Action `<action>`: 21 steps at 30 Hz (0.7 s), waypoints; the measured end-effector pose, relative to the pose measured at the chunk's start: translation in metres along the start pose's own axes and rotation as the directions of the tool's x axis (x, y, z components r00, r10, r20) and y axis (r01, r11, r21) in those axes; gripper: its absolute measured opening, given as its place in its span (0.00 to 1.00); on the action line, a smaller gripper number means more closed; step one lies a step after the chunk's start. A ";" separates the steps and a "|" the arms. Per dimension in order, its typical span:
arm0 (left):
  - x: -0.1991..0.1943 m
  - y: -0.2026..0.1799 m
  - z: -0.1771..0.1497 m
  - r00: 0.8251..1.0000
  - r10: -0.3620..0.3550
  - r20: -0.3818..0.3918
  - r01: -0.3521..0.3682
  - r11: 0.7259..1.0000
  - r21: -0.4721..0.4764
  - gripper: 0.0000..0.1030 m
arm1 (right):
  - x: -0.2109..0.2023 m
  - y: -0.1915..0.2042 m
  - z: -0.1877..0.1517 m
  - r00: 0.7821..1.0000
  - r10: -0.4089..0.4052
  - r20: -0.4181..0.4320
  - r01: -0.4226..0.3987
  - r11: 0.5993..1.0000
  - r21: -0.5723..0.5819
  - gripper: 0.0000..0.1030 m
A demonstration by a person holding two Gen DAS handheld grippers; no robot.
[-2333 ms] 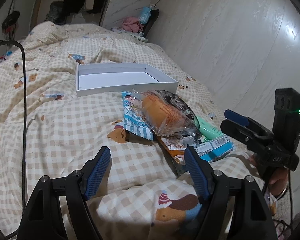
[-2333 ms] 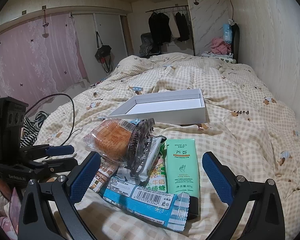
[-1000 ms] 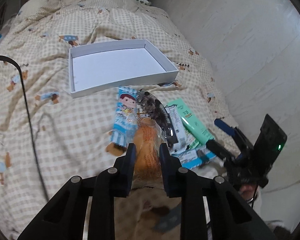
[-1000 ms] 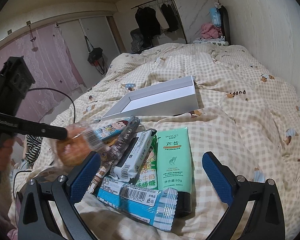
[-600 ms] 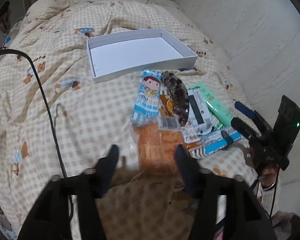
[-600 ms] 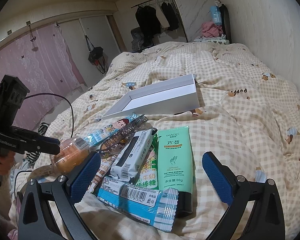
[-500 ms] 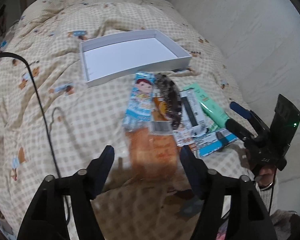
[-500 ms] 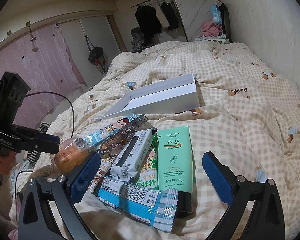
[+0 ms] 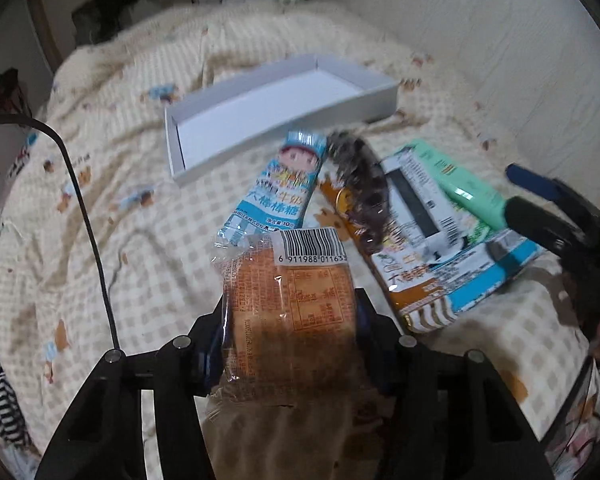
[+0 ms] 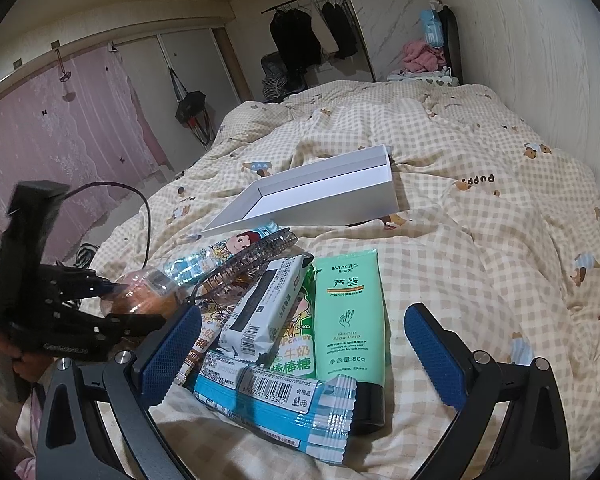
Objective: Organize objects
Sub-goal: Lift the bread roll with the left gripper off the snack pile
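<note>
In my left wrist view, the left gripper (image 9: pixel 290 332) has just been closing, and its 2 fingers (image 9: pixel 363 312) now press on both sides of a wrapped bread bun (image 9: pixel 292 300) at the lower centre of the frame. The bun is golden-orange inside a clear crinkled wrapper, with a white barcode label at its top edge and small printed text across the face. It sits over the checked bedspread (image 9: pixel 140 240), just below the blue-and-white candy pack (image 9: pixel 278 192) at mid-frame. The white tray (image 9: pixel 284 104) lies above that, towards the upper centre.

In my right wrist view, the right gripper (image 10: pixel 304 350) has its fingers spread wide with nothing between the pads; the green tube (image 10: pixel 350 314) and a blue-and-white bar (image 10: pixel 276 408) lie in the gap at the lower centre.
</note>
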State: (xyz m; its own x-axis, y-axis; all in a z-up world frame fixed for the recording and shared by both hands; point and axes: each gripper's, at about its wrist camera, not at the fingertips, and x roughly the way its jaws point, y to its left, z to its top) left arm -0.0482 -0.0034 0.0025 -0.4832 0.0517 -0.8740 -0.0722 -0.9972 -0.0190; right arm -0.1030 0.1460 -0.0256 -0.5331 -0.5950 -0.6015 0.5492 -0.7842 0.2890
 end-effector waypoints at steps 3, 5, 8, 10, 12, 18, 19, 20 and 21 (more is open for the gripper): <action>-0.006 0.010 -0.007 1.000 -0.012 0.018 0.013 1.000 -0.018 0.58 | 0.000 0.000 0.000 1.000 0.002 -0.002 -0.002 1.000 0.001 0.99; -0.005 0.020 -0.011 1.000 -0.018 0.024 0.020 0.997 -0.068 0.58 | 0.000 0.000 0.000 1.000 0.002 -0.002 -0.002 1.000 0.001 0.99; 0.006 0.031 -0.019 0.997 -0.075 0.008 0.076 0.987 -0.139 0.58 | -0.001 0.000 0.000 1.000 0.001 -0.005 -0.001 1.000 0.002 0.99; 0.010 0.034 -0.025 0.994 -0.111 0.004 0.110 0.978 -0.176 0.58 | 0.000 -0.002 0.000 1.000 0.003 -0.007 -0.003 1.000 0.004 0.99; 0.017 0.040 -0.029 0.987 -0.160 -0.007 0.154 0.963 -0.222 0.58 | 0.000 -0.003 0.000 1.000 0.003 -0.008 -0.003 1.000 0.009 0.99; 0.004 0.050 -0.041 0.977 -0.168 0.131 0.200 0.936 -0.290 0.58 | 0.001 -0.008 0.000 1.000 -0.001 -0.014 0.001 1.000 0.031 0.99; -0.004 0.049 -0.042 0.976 -0.127 0.175 0.173 0.944 -0.281 0.58 | 0.001 -0.008 0.000 1.000 0.002 -0.020 -0.001 0.999 0.032 0.99; -0.010 0.048 -0.043 0.973 -0.110 0.201 0.164 0.948 -0.274 0.58 | 0.002 -0.008 -0.001 1.000 0.007 -0.024 -0.006 0.999 0.032 0.99; -0.019 0.046 -0.043 0.966 -0.097 0.239 0.160 0.952 -0.261 0.58 | 0.003 -0.008 -0.001 0.999 0.018 -0.031 -0.018 0.999 0.030 0.99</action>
State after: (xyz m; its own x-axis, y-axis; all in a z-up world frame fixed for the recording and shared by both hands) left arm -0.0047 -0.0530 -0.0032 -0.6686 0.1597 -0.7263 0.0814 -0.9551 -0.2850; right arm -0.1080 0.1507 -0.0306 -0.5025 -0.6036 -0.6190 0.5387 -0.7786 0.3219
